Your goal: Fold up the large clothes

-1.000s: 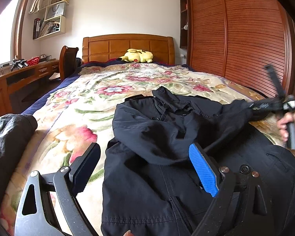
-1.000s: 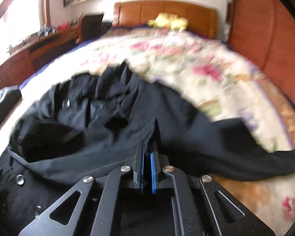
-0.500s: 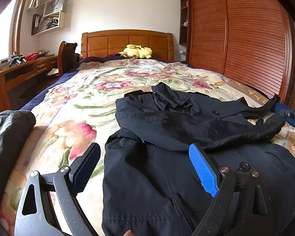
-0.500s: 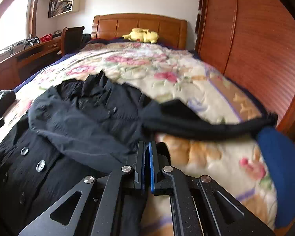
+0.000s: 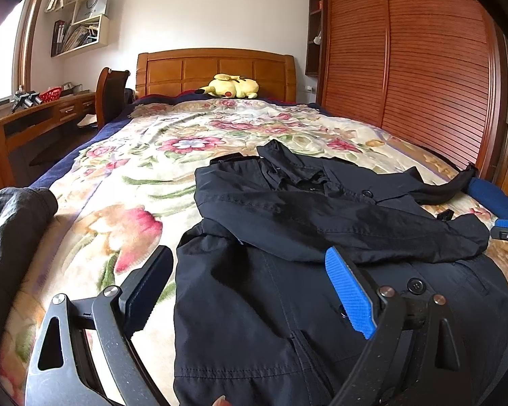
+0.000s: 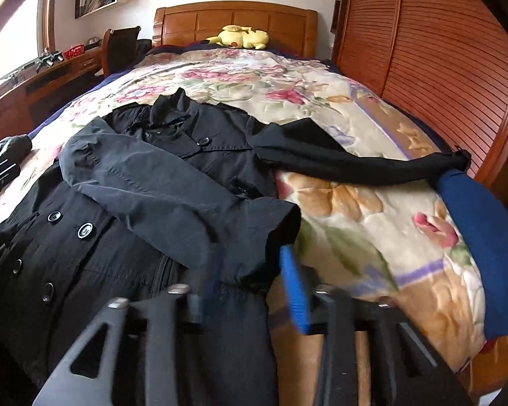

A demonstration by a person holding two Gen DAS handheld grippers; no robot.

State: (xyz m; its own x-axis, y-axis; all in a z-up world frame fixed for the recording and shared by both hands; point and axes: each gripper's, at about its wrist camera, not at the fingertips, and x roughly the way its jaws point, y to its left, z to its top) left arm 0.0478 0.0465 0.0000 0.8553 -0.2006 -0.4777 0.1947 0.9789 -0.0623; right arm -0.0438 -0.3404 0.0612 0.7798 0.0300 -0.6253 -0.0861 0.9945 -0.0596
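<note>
Coat: black double-breasted woven-cloth coat (image 6: 159,203), laid front-up on the floral quilted bedspread (image 5: 125,203) at the near end of the bed. Long axis ran from hem at 6 o'clock to collar at 12 o'clock, toward the wooden headboard (image 6: 233,20). One sleeve (image 6: 172,196) lay folded across the chest, cuff toward 4 o'clock; the other sleeve (image 6: 355,165) stretched out toward 3 o'clock, unfolded. Step judged: sleeve folding, half done. Left gripper (image 5: 250,291) hovered over the hem, jaws wide apart, empty. Right gripper (image 6: 250,291), blurred, stood beside the folded cuff, jaws parted, holding nothing. Next move likely called for taking the outstretched cuff and drawing it across the chest.
</note>
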